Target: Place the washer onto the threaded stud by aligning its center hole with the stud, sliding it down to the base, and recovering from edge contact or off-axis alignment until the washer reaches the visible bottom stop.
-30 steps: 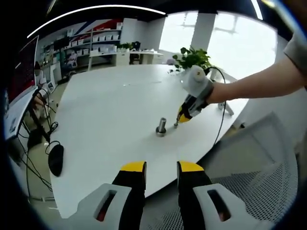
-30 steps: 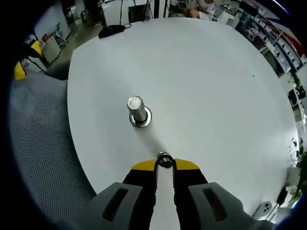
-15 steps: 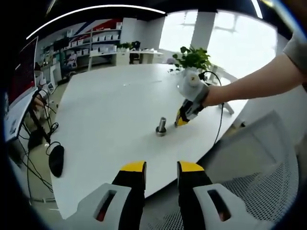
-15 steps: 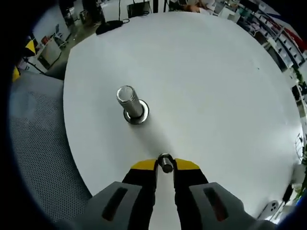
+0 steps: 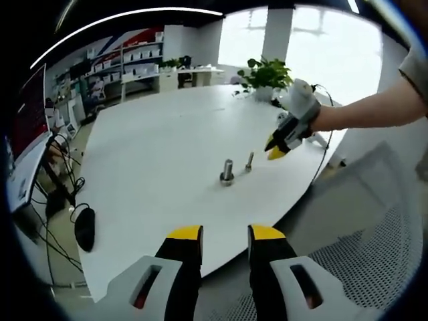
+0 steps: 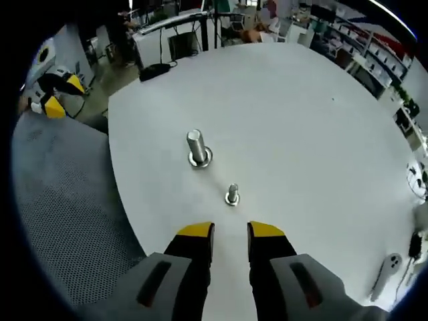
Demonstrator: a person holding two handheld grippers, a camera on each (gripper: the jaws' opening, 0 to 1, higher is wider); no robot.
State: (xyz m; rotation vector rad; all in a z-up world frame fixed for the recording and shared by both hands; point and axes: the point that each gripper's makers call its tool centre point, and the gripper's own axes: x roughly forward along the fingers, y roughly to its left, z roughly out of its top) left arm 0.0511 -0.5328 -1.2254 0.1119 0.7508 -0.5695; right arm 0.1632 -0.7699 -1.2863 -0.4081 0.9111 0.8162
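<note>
In the left gripper view, the left gripper (image 5: 225,235) hung low over the near edge of the round white table (image 5: 154,154), its two yellow-tipped jaws apart with nothing between them. Beyond it, near the table's middle, stood the threaded stud (image 5: 227,172), a short upright metal post on a wider round base. Just to its right stood a smaller metal piece (image 5: 249,160), thin and upright; whether the washer was part of it was too small to tell. Farther right, the right gripper (image 5: 275,151) was raised above the table and held by a person's outstretched bare forearm (image 5: 371,114); its yellow tips pointed down toward the table, clear of both metal pieces. A dark computer mouse (image 5: 85,228) lay at the table's left edge, and a potted plant (image 5: 267,75) stood on the far side.

In the right gripper view, the left gripper (image 6: 55,100) showed at the far left, beyond the table (image 6: 301,120) edge. The threaded stud (image 6: 198,148) stood left of centre, shiny and cylindrical with a flat top and a flange at its foot. The smaller metal piece (image 6: 232,194) stood between the stud and the right gripper (image 6: 231,233), apart from both. That gripper's jaws were spread and empty, their yellow tips above grey bodies. A grey perforated mesh surface (image 6: 60,214) lay to the left of the table.
</note>
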